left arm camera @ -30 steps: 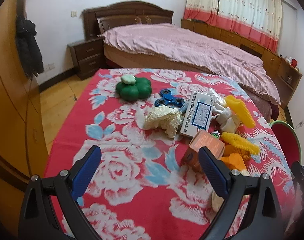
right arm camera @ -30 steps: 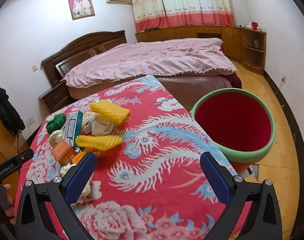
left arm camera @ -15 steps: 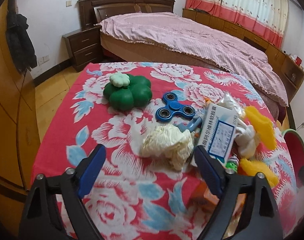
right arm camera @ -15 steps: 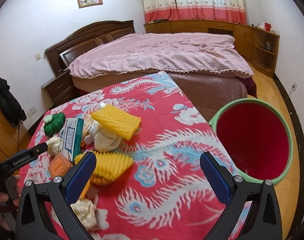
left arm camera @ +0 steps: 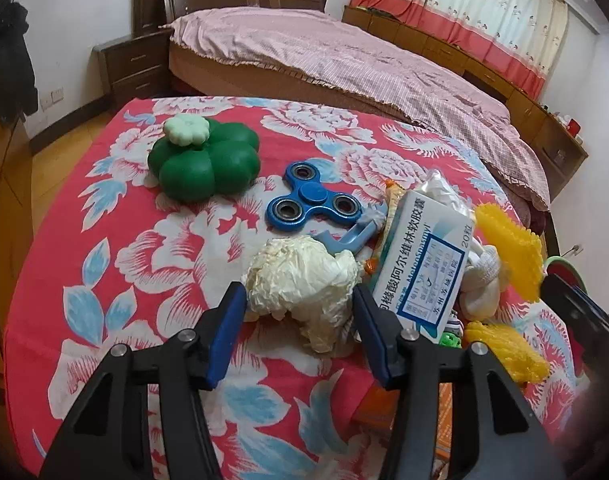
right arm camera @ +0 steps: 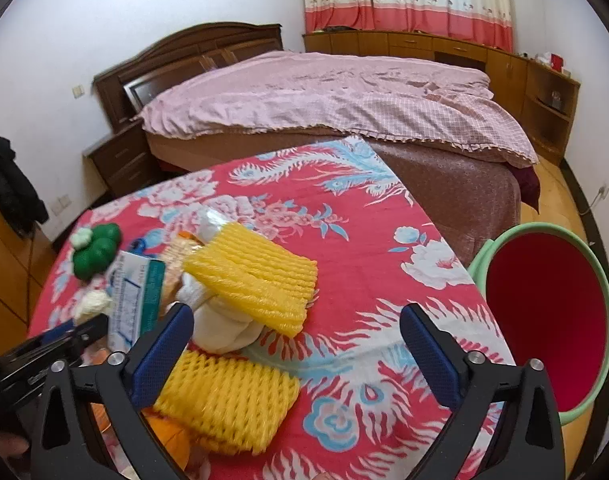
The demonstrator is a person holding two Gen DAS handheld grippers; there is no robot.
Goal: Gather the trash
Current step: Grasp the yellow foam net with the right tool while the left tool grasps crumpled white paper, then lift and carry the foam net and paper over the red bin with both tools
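A crumpled cream paper ball (left arm camera: 304, 280) lies on the red floral tablecloth (left arm camera: 144, 264). My left gripper (left arm camera: 298, 312) is open with its blue pads on either side of the ball, not closed on it. A white medicine box (left arm camera: 424, 268) lies just right of the ball. My right gripper (right arm camera: 296, 336) is open and empty above two yellow foam nets (right arm camera: 252, 280) (right arm camera: 224, 400) and a white wad (right arm camera: 224, 328). A green bin with a red inside (right arm camera: 544, 320) stands beside the table at the right.
A green clover-shaped toy (left arm camera: 204, 160) and a blue fidget spinner (left arm camera: 312, 204) lie on the far part of the table. An orange box (left arm camera: 404, 412) sits under my left gripper's right finger. A bed (right arm camera: 324, 92) and a nightstand (left arm camera: 132, 64) stand behind.
My left gripper has moved forward over the table and its fingers have narrowed around the paper ball. My right gripper has moved closer to the yellow foam nets and stays wide open.
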